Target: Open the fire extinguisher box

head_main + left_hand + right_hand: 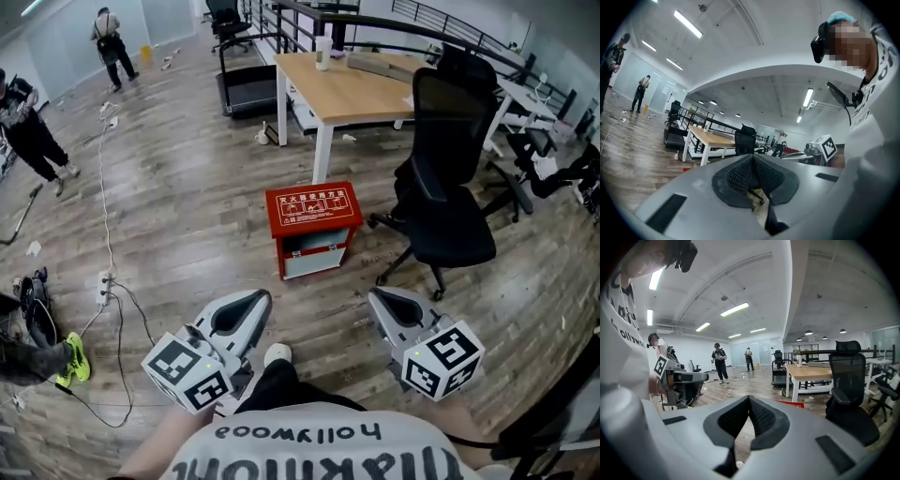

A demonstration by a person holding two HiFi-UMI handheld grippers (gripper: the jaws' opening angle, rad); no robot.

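A red fire extinguisher box (314,228) with white print on its closed lid stands on the wood floor ahead of me; its top edge (791,404) peeks over the jaws in the right gripper view. My left gripper (260,296) hovers well short of the box, shut with nothing held, pads meeting (752,157). My right gripper (374,293) floats level with it to the right, also shut and empty, its pads touching at the tip (748,398). Each gripper carries its marker cube near my body.
A black office chair (450,183) stands right of the box. A wooden desk (352,86) on white legs is behind it. Cables and a power strip (103,281) trail on the left floor. Two people (112,42) stand far left.
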